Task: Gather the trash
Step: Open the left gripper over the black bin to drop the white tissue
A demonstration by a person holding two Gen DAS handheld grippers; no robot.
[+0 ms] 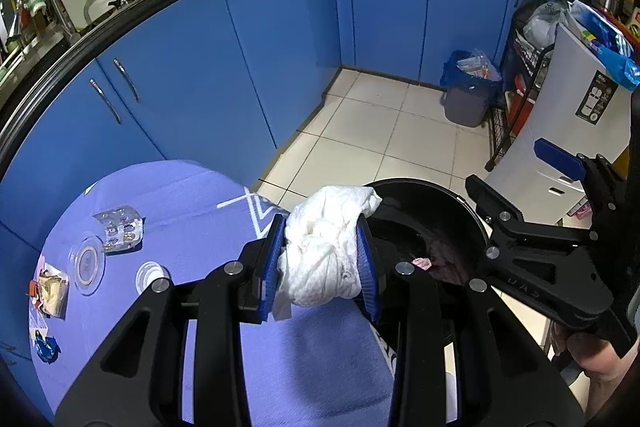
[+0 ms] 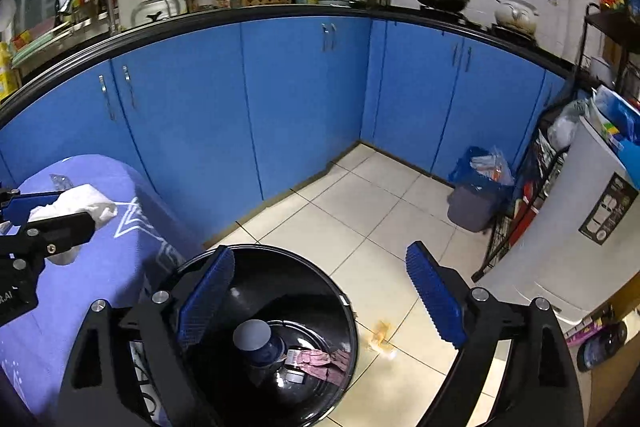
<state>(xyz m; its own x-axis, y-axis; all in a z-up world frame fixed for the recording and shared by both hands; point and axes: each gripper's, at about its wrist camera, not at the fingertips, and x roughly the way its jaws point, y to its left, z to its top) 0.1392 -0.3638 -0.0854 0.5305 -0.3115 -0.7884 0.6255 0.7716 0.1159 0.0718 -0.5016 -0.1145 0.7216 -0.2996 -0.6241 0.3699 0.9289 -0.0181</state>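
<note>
The left gripper is pinching a crumpled white paper tissue between its two blue ribbed jaws, which are pressing on it from both sides. It is holding the tissue above the right edge of the tabletop covered with a lilac cloth, just beside the round black trash bin that is standing on the white tiled floor next to this edge.

The right gripper is hanging over the open mouth of the black bin, and its jaws are standing spread wide with nothing between them. Inside the bin a dark blue cup with a grey round lid and some pink crumpled wrappers are lying at the bottom. A small yellowish scrap is lying on the floor tiles just beside the bin.

More trash is lying near the left edge of the tabletop: a silver blister pack of pills, a clear round plastic lid, a second smaller clear lid, a beige packet with a red part and a blue crumpled foil wrapper close to the near left corner. A grey bin with a blue bag is standing far away in the corner of the blue kitchen cabinets
</note>
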